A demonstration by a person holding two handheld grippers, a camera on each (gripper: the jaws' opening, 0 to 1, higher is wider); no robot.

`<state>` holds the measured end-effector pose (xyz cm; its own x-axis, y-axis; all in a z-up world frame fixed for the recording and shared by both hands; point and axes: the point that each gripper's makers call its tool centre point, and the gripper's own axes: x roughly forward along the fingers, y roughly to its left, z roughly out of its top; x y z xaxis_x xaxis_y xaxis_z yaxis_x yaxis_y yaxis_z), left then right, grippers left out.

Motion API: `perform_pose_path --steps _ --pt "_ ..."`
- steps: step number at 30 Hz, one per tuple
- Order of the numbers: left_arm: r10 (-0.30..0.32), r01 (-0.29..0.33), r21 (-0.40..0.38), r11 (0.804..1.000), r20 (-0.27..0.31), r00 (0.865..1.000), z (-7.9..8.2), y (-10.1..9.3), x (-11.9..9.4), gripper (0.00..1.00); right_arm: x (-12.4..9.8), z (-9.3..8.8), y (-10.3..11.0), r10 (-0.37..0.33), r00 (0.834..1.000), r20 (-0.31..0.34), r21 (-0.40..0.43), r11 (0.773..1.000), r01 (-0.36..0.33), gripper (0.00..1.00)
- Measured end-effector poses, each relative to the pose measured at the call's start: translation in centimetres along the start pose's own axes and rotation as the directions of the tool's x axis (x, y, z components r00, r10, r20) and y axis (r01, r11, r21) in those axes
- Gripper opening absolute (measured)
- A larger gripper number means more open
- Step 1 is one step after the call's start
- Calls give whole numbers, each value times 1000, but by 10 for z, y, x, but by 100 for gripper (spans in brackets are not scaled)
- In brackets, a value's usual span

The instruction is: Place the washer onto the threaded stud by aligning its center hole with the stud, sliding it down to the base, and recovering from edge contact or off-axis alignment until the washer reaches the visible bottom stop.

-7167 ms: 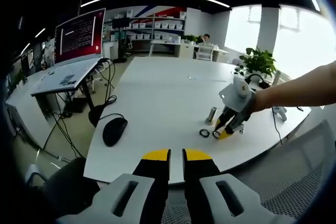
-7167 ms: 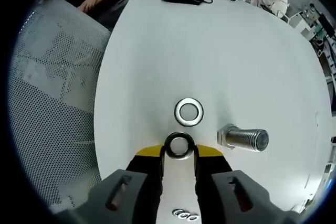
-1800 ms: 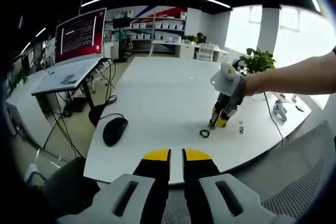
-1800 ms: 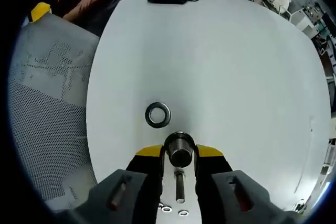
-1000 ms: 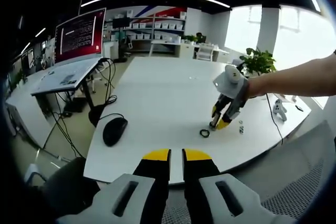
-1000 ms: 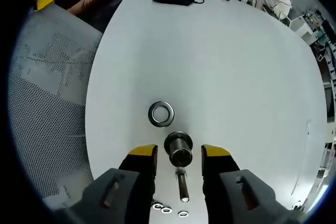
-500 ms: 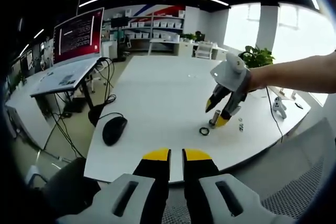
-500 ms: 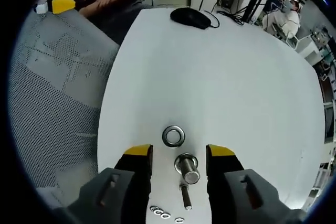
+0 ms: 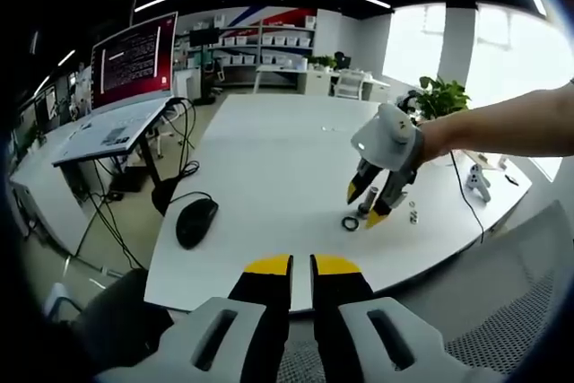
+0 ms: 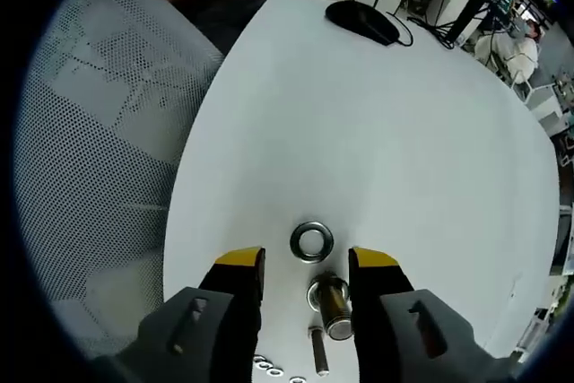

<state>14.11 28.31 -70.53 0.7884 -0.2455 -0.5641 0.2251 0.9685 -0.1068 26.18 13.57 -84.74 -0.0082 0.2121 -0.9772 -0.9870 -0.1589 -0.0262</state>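
Since half a second ago the right gripper (image 10: 306, 260) has kept its jaws spread wide with nothing between them, and its view has tipped so the bolt (image 10: 331, 305) now stands between the jaws, nearer the camera, with one washer seated around its base. The loose washer (image 10: 312, 242) lies flat on the surface just beyond the jaw tips, apart from the bolt. A thinner screw (image 10: 317, 352) lies close behind the bolt, and a few small washers (image 10: 265, 365) sit at the near left edge.

In the left gripper view the right gripper (image 9: 369, 204) hangs over the same spot, jaws open on either side of the bolt (image 9: 364, 207), with the washer (image 9: 350, 222) to its left on the surface. The left gripper (image 9: 300, 266) is held back off the near edge, its jaws closed together or nearly so, holding nothing.

The surface (image 9: 269, 168) is a large white rounded table. A black mouse (image 9: 195, 221) rests at its left edge, cable trailing off. Beyond it stands a desk with a laptop (image 9: 117, 127) and a monitor (image 9: 134, 60) of red-backed text. Shelves with white bins (image 9: 260, 42) line the far wall, a potted plant (image 9: 439, 100) stands by bright windows, and a grey mesh chair (image 10: 99, 141) sits beside the surface.
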Motion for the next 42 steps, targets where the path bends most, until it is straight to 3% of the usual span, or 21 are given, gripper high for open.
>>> perform_pose_path --steps 21,42 --pt "3 -3 -3 1000 -3 1000 0 1 1 5 22 -12 -3 37 997 -75 -14 999 -39 36" --pt "1 -1 -8 1000 10 1000 1 1 0 5 23 -11 -4 26 998 -58 -2 1000 -26 36"
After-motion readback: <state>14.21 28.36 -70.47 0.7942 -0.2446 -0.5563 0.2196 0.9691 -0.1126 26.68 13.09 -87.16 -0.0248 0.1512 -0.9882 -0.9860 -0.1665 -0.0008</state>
